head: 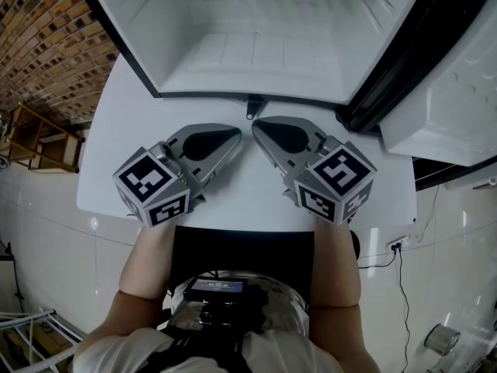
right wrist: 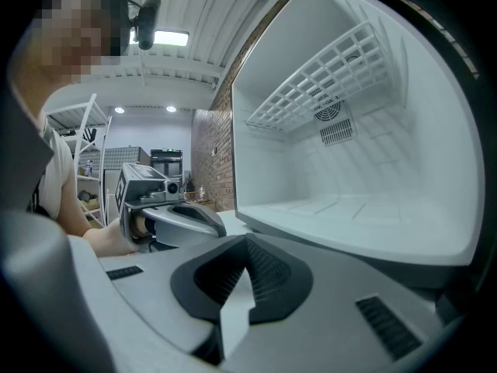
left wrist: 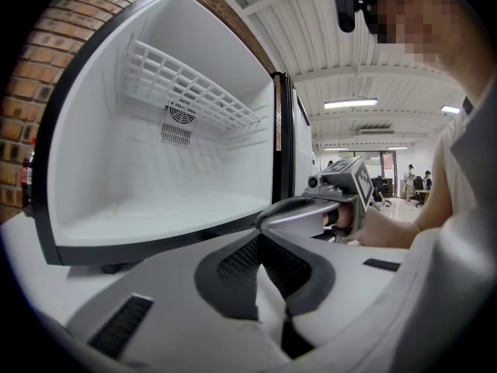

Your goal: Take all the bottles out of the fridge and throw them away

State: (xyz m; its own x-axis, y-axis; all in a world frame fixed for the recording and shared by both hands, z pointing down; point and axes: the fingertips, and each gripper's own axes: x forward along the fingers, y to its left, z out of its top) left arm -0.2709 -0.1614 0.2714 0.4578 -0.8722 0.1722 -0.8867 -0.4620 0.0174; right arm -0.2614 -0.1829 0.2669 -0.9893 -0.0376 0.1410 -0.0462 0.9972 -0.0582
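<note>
White fridge (head: 256, 53) open at 12 o'clock, door (head: 450, 107) at 2 o'clock, wire shelf (left wrist: 186, 84) inside. Left gripper (head: 233, 134) and right gripper (head: 258, 127) over white table (head: 241, 196), jaws together on both. Possible dark bottle (left wrist: 27, 179) outside fridge wall, 9 o'clock in left gripper view. Brick wall (head: 39, 29) at 10 o'clock.

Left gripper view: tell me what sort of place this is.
Likely a workshop-like office or lab: a brick wall, strip lights under a ribbed ceiling, and an open mini fridge on a white table.

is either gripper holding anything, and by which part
Nothing is held. The left gripper and right gripper both have their jaws shut on nothing, before the open fridge.
</note>
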